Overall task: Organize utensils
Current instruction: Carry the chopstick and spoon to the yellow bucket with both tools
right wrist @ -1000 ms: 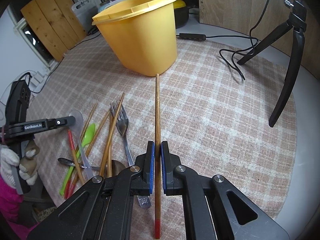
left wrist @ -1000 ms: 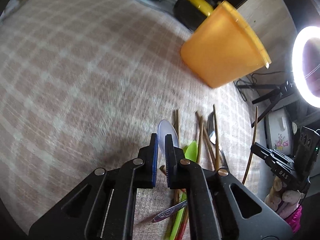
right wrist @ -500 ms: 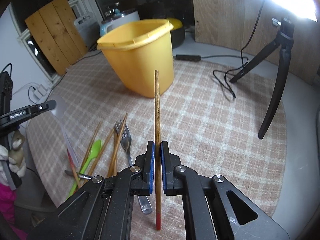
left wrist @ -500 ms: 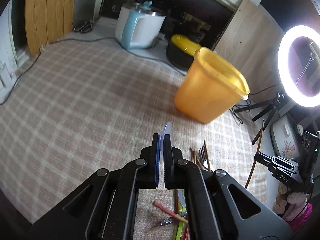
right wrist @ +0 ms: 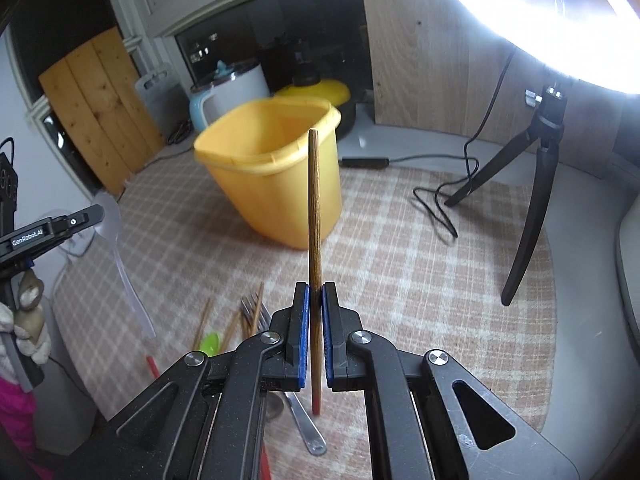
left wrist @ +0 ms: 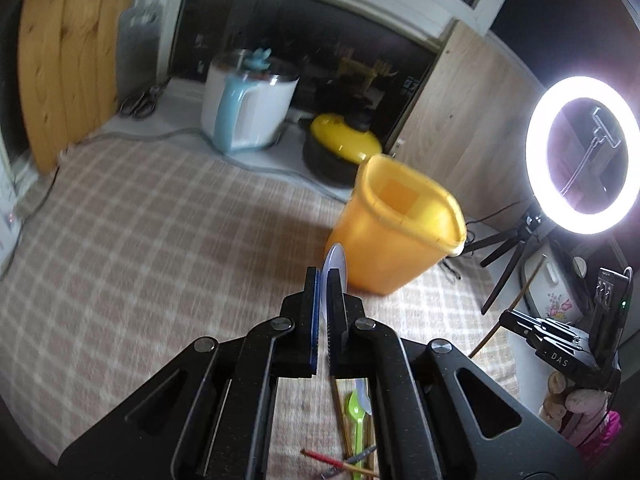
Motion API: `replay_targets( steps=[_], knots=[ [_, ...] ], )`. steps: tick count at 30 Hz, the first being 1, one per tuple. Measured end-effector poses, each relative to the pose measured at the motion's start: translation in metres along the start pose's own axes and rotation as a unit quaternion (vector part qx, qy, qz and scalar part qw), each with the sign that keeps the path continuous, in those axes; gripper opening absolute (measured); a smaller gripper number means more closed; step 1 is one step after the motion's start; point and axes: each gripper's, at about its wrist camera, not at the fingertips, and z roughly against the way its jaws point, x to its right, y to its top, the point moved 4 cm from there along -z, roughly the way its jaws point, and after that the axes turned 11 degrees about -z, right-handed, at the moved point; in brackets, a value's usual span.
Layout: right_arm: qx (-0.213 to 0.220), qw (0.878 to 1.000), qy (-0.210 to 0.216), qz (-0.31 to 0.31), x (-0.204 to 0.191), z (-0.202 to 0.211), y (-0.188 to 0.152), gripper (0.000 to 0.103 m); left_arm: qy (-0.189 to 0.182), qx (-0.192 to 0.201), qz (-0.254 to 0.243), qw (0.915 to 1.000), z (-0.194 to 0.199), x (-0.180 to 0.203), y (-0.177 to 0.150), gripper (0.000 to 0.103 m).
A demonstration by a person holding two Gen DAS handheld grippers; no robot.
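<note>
Utensils are up off the checked cloth [right wrist: 420, 240]: left gripper [left wrist: 327, 276] clamped on a translucent plastic spoon [left wrist: 335, 258], right gripper [right wrist: 315, 292] on a brown wooden chopstick [right wrist: 314, 208], both lifted seemingly toward the empty-looking yellow plastic tub [right wrist: 276, 172].

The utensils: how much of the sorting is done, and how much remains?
Done: nothing shows inside the bin yet. In hand: the left claw grips a clear spoon; the right claw grips a chopstick. Left: fork, green spoon and more chopsticks lie on the cloth.
</note>
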Motion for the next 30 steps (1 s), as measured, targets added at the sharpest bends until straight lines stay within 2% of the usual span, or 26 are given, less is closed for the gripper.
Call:
replay_targets(
  steps=[14,25,30],
  knots=[
    [0.080,0.997,0.013,0.009,-0.043,0.037,0.057,0.005,-0.026,0.064,-0.048,0.9965,-0.006,0.009,0.089,0.000],
    [0.134,0.991,0.022,0.018,-0.066,0.068,0.093,0.005,-0.025,0.090,-0.068,0.9933,-0.025,0.016,0.136,0.000],
    [0.152,0.988,0.019,0.022,-0.074,0.070,0.108,0.005,-0.021,0.092,-0.078,0.9925,-0.040,0.022,0.152,0.000]
  ],
)
